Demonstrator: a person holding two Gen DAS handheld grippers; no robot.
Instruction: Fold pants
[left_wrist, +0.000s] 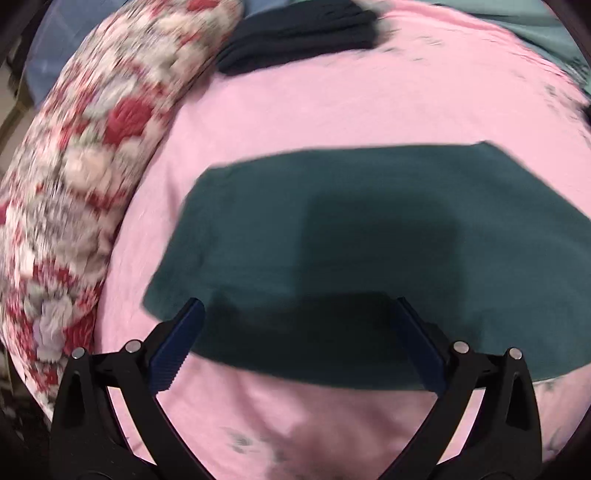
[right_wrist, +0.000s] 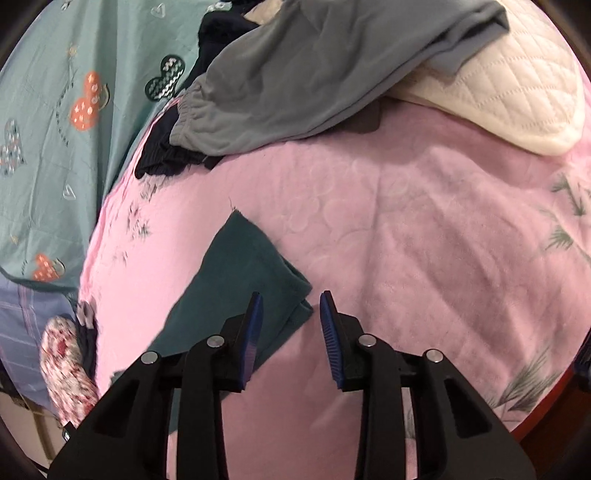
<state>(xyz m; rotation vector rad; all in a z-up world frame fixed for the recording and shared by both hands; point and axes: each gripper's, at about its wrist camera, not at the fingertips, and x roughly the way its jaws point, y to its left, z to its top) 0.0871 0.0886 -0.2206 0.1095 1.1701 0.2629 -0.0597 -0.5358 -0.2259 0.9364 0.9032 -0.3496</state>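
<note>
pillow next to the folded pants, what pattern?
Red and white floral print on the long pillow, left of the teal pants. Clearest in the left wrist view, though blurred.

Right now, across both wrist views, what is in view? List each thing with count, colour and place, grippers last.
teal pants: one, dark teal, folded flat on the pink sheet
pink sheet: one, pink, covers the bed
floral pillow: one, red and white, left edge of the left wrist view
dark garment: one, navy, far end
grey pants: one, grey, piled on dark clothes
quilted pillow: one, cream, top right of the right wrist view
patterned sheet: one, light green, left
left gripper: open, above the pants' near edge
right gripper: open, at the pants' corner
</note>
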